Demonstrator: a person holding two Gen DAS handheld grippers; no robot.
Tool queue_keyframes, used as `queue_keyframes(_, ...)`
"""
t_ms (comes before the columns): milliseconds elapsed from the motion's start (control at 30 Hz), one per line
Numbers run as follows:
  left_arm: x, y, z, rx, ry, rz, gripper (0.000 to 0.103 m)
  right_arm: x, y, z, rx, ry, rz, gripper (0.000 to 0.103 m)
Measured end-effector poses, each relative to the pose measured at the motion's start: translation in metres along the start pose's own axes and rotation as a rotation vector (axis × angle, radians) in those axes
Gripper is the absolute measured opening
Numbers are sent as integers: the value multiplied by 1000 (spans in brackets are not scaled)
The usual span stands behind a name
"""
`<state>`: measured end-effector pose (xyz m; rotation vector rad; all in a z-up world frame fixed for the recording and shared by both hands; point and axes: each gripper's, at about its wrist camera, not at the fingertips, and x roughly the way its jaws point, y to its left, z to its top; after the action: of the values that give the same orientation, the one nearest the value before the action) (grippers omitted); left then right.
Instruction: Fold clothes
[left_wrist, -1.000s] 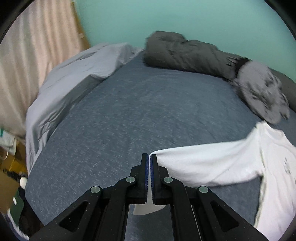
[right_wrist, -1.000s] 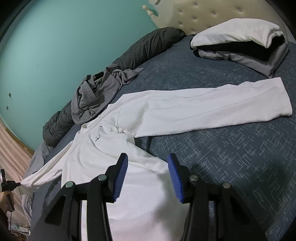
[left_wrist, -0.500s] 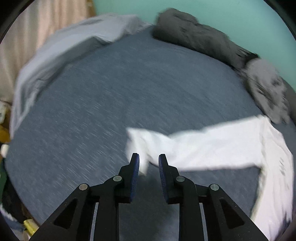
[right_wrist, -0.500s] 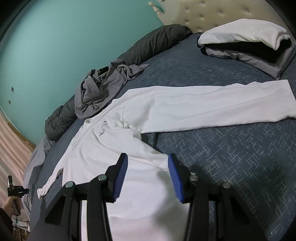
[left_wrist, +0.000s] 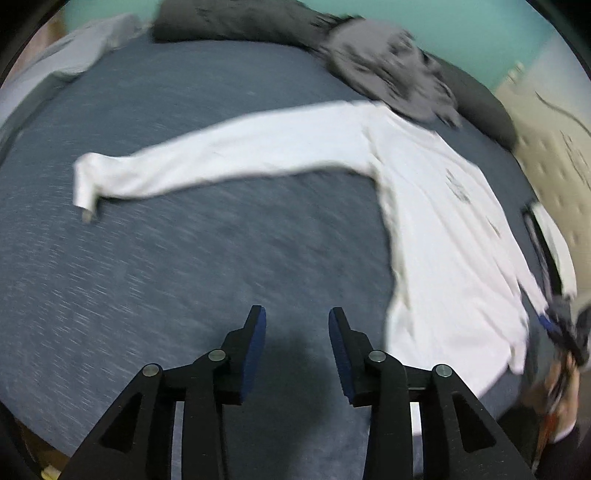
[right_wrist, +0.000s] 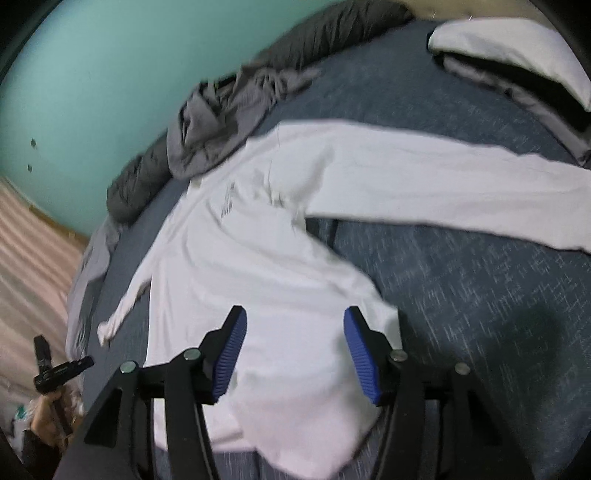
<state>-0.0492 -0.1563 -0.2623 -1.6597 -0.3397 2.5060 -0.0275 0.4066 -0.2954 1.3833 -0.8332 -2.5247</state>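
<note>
White long-sleeve shirt (left_wrist: 436, 206) lies spread flat on the blue bed (left_wrist: 184, 258), both sleeves out. In left wrist view, one sleeve runs from frame ctr-right to its cuff at mid-left; body drops down the right side, hem near lower right. In right wrist view the shirt (right_wrist: 258, 266) fills frame ctr, other sleeve stretching to right edge, small dark print near the chest.

Left tool (left_wrist: 297, 325) at bottom ctr, jaws apart, nothing btwn them, over bare bed just left of the hem; not touching fabric. Right tool (right_wrist: 293, 328) at bottom ctr, jaws wide apart, over the lower body of the shirt w/ white cloth seen btwn the pads; contact can't be told.

Grey crumpled garment (right_wrist: 221, 122) sits by the collar, upper ctr. Dark rolled duvet (left_wrist: 240, 18) along the teal wall (right_wrist: 92, 74). Folded white/grey bedding (right_wrist: 517, 62) upper right. Both views motion-blurred.
</note>
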Motion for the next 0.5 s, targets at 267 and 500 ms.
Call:
queue_keyframes(267, 32, -39, -54, 45, 96, -60, 43, -14, -27, -14, 19, 203, -6, 58)
queue_keyframes(500, 34, -46, -75, 10, 101, -78, 43, -13, -25, -44, -25, 269, 12, 58)
